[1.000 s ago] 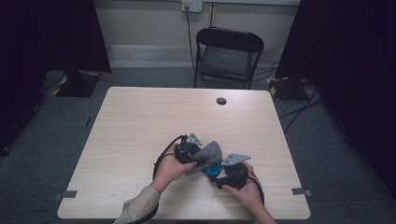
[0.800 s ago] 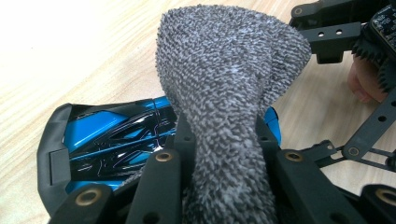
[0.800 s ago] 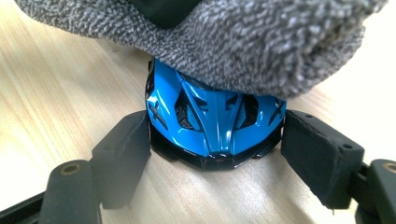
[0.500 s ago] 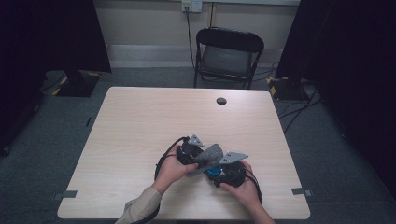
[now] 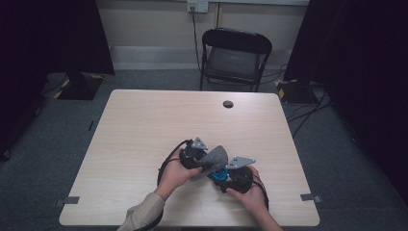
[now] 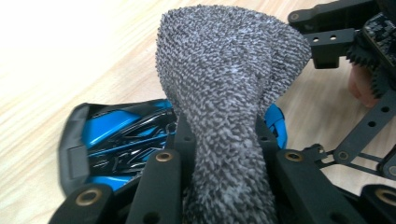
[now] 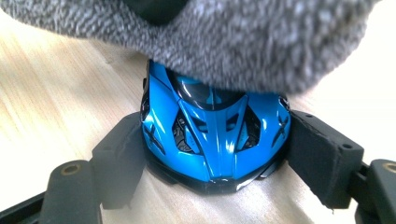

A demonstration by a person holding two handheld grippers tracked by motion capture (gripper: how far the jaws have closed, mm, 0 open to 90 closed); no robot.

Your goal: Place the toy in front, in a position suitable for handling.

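Both claws clamp: right claw (image 7: 215, 154) grips blue car (image 7: 215, 135) nose-toward-camera, left claw (image 6: 219, 154) pinches grey cloth (image 6: 229, 93).

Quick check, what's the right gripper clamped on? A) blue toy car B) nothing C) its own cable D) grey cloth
A: in the right gripper view, the right gripper has its fingers pressed against both sides of the blue toy car, while the grey cloth is pinched by the left gripper.

No text, label, brand, number or sign can be read anywhere: none on the blue toy car (image 7: 215, 135), none on the grey cloth (image 6: 224, 93), none on the tabletop (image 5: 144, 130).
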